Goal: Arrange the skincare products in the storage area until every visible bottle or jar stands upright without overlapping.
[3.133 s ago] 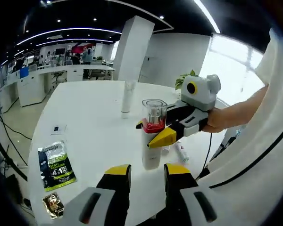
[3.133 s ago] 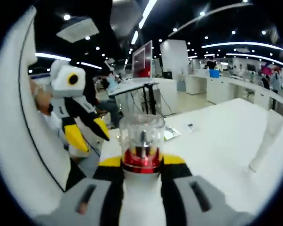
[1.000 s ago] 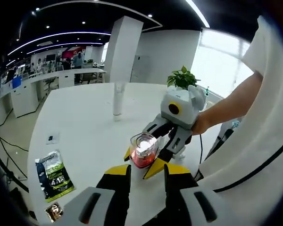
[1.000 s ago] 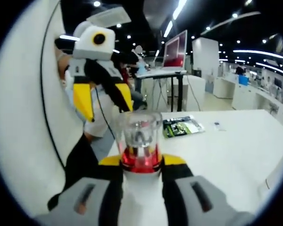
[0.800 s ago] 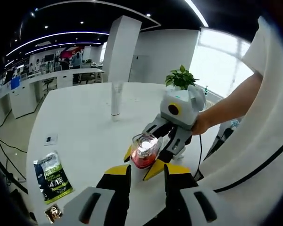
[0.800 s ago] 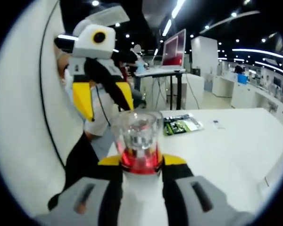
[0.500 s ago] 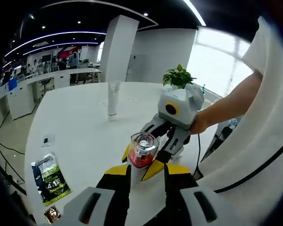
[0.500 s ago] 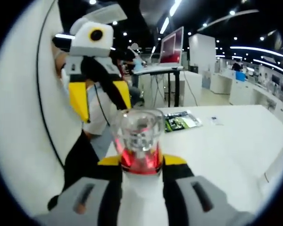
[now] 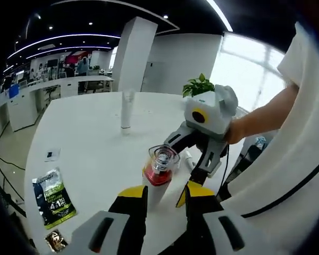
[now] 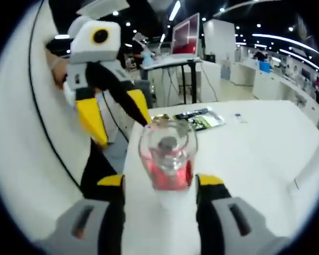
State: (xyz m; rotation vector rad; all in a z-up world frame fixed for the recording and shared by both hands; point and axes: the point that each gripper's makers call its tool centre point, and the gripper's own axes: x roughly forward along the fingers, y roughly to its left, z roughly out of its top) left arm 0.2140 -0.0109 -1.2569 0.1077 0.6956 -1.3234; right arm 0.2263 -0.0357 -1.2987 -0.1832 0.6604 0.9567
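Left gripper view, nearest first: the left gripper (image 9: 159,197) has its yellow-tipped jaws apart with nothing between them, low over the white desk (image 9: 90,154). Just beyond them stands the pump bottle (image 9: 158,175), upright on the desk, white-bodied with a red collar and a clear cap. The right gripper (image 9: 175,172) reaches in from the right with its jaws spread on either side of the bottle; a gap shows at each tip, so it looks let go rather than clamped.

In the right gripper view the same bottle (image 10: 167,159) rises between that gripper's (image 10: 159,183) parted jaws, and the left gripper (image 10: 114,125) hangs beyond it.

Further off on the desk lie a slim tube (image 9: 189,159) on its side just behind the bottle, a green sachet (image 9: 50,196) and a small dark packet (image 9: 56,240) at the left edge, a small card (image 9: 51,154), and, well apart, a tall pale tube (image 9: 127,110) standing upright. A potted plant (image 9: 199,86) sits at the far edge.

The bottle is likely light, rigid plastic, tall and narrow, so easily tipped; its smooth cap could slip or pull off. The body below the red collar is the safer hold. The lying tube probably wants a grip at mid-length.
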